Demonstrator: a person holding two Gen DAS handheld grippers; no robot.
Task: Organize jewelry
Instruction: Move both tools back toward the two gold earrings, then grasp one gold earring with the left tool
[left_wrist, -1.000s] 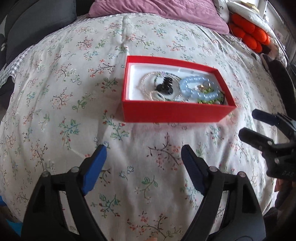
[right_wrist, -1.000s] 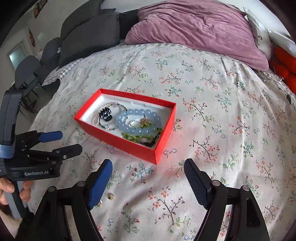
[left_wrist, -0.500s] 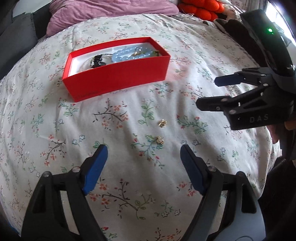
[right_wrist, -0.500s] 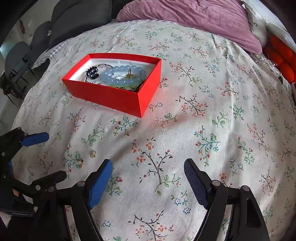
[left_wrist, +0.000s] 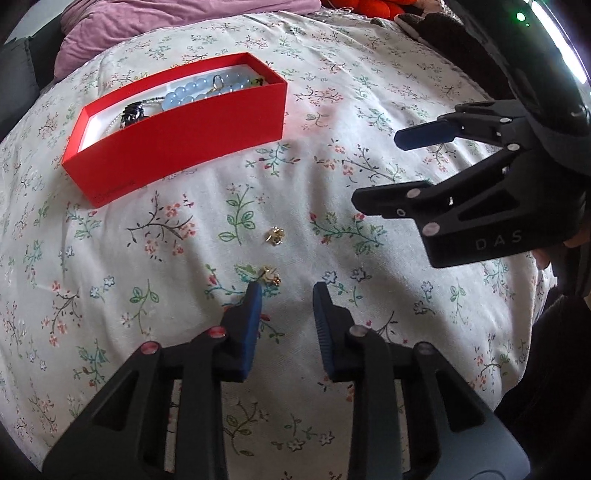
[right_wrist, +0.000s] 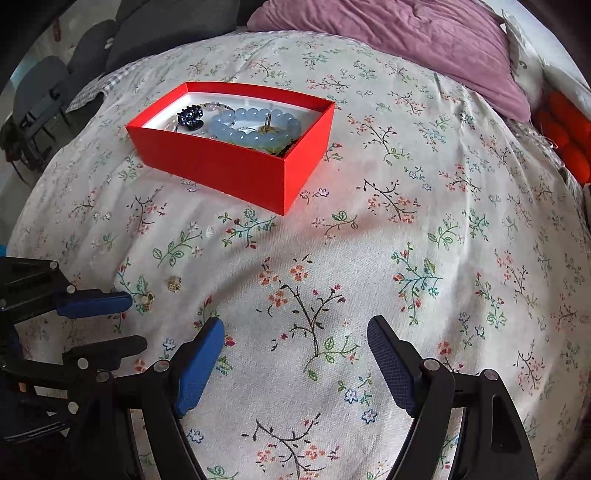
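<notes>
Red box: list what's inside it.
The red box holds a pale blue bead bracelet, a dark jewelled piece, a thin silvery chain and something green. Anything beneath these is hidden.

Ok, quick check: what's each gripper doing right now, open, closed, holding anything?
Left gripper: partly open, empty, fingertips right by the nearer gold earring.
Right gripper: wide open, empty, above the floral bedspread.

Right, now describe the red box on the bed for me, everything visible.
The red box is an open, lidless rectangular tray that looks like cardboard, red outside with a white lining. It sits flat on the floral bedspread, one corner towards the right wrist camera. Inside lie a pale blue bead bracelet, a dark blue clustered piece, thin silvery chains and something green at the near end. Neither gripper touches it; two small gold earrings lie outside on the cover.
</notes>
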